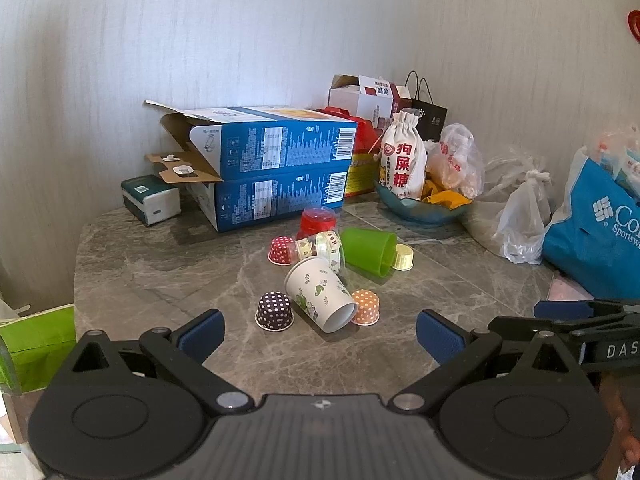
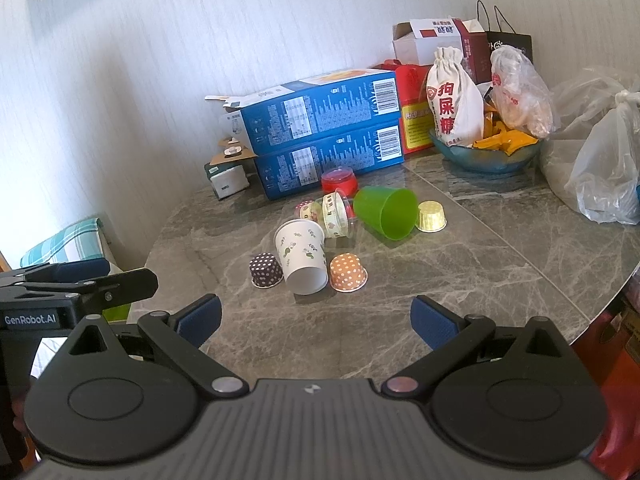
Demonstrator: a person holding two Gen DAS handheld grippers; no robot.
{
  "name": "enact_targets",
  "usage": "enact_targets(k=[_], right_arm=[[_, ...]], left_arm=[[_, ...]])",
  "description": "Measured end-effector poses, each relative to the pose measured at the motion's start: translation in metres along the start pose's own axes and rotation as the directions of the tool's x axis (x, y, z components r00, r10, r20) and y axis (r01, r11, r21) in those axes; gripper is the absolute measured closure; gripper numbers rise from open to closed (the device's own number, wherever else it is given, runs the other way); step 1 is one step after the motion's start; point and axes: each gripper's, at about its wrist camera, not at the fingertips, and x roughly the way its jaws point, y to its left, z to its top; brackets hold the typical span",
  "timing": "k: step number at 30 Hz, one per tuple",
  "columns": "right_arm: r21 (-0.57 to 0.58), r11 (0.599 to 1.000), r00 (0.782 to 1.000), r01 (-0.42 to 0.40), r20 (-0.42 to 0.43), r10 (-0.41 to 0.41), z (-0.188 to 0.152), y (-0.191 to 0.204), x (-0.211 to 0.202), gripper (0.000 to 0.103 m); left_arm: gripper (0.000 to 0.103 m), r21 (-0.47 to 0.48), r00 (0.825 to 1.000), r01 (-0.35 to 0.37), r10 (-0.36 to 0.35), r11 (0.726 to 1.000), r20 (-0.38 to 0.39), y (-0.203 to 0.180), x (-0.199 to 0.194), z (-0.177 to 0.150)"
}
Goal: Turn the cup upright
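1. The red polka-dot cupcake liner [image 1: 281,251] shows whole in the left wrist view; in the right wrist view only a sliver of it [image 2: 305,205] peeks out behind the clear taped cup [image 2: 335,216].
2. The blue Columbia bag [image 1: 596,236] is cut off by the right edge, so its logo is partly lost.
3. The print on the two blue boxes [image 1: 276,168] is too small to read.
4. The green bag [image 1: 38,344] at near left is cropped by the edge.
5. The tissue pack [image 2: 226,178] is partly hidden behind the boxes' cardboard flap.

The left gripper [image 1: 318,334] was held level, its jaws spread wide and empty. The right gripper [image 2: 316,322] was held just right of it, likewise spread and empty.
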Motion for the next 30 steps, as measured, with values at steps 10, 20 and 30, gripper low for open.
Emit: enact_targets(k=[10,20,30], right_arm=[[0.003,1.0,1.0,0.001,-0.004,-0.001,-0.001,-0.002,0.003,0.001],[0.02,1.0,1.0,-0.004,-0.02,0.004,0.0,-0.009,0.015,0.001],[0.058,0.998,0.998,0.006,-0.065,-0.002,-0.004,-0.03,0.033,0.001]], left_arm=[[0.0,0.015,1.0,-0.005,0.005,1.0,-0.006,0.0,0.007,-0.001],[0.0,0.042,0.999,-0.051,0.052,0.998,-0.018,0.0,0.023,-0.002],[0.0,0.368,0.993,0.071,-0.032,0.927,-0.11,0.014,0.102,0.037]])
